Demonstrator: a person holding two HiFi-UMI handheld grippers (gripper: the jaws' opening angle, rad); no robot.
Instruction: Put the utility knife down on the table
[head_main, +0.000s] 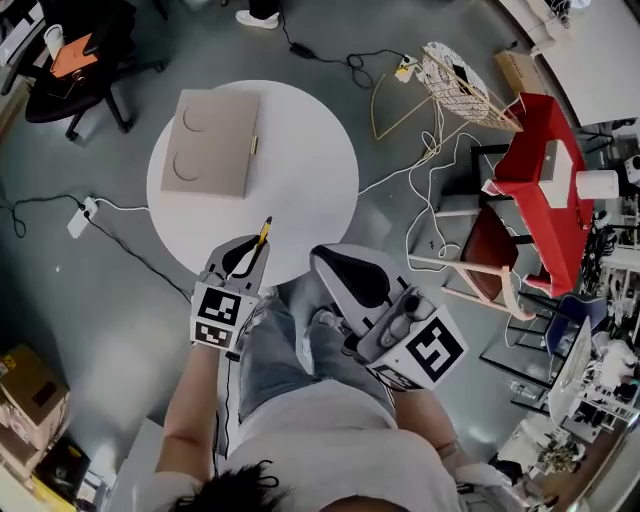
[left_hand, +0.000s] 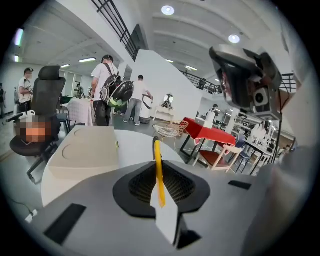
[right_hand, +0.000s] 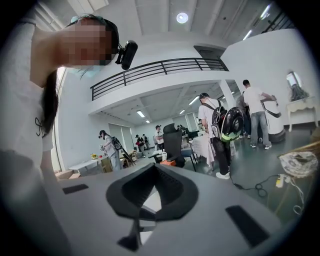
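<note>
Utility knife (left_hand: 158, 162) | clamped in left gripper (left_hand: 160, 187) jaws | right gripper (right_hand: 151, 194) jaws together | box (head_main: 210, 143) on table (head_main: 310, 160)

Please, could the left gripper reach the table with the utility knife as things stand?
Probably yes: left gripper, shut on the utility knife, hangs at the table's bare near edge, nothing between.

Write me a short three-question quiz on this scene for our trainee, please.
1. True or false: the knife already lies on the round table.
2. Which gripper grips the knife? A) left B) right C) neither
3. What else sits on the table?
Key: 1 false, it is held above the table's near edge; 2 A, the left gripper; 3 a beige box.
</note>
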